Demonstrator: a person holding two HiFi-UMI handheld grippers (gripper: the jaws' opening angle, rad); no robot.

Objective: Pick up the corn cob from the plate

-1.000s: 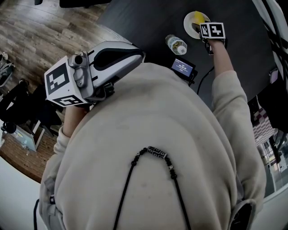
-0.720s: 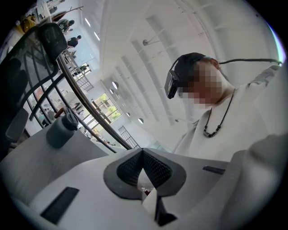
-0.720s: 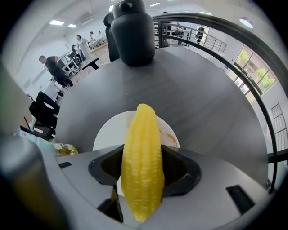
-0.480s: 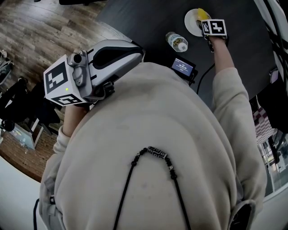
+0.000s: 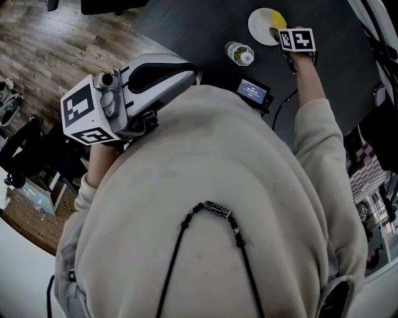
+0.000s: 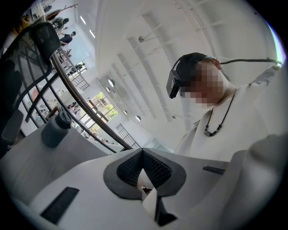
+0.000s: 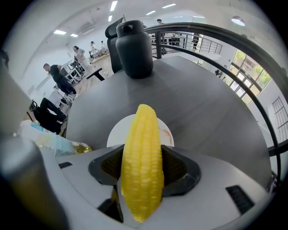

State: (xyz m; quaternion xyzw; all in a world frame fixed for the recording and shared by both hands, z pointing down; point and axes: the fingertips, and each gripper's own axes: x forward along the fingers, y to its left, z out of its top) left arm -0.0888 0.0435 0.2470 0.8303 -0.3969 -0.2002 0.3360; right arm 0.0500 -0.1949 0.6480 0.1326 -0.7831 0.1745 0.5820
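A yellow corn cob (image 7: 141, 166) stands lengthwise between the dark pads of my right gripper (image 7: 142, 155), which is shut on it. Behind the cob lies the white plate (image 7: 115, 134), on the dark round table. In the head view the right gripper (image 5: 278, 31) is at the right rim of the plate (image 5: 260, 25), with a bit of the yellow cob (image 5: 277, 19) showing by its marker cube. My left gripper (image 5: 186, 73) is held level by the person's left shoulder, away from the table. Its pads (image 6: 155, 168) meet at their tips with nothing between them.
A clear water bottle (image 5: 239, 54) lies on the table near the plate, and a small device with a lit screen (image 5: 252, 92) sits closer to the person. A dark flask (image 7: 134, 42) stands beyond the plate. A curved railing (image 7: 252, 58) runs past the table's far side.
More of the plate now shows to the left of the right gripper's marker cube, and the cob stays at the gripper. The left gripper has kept still.
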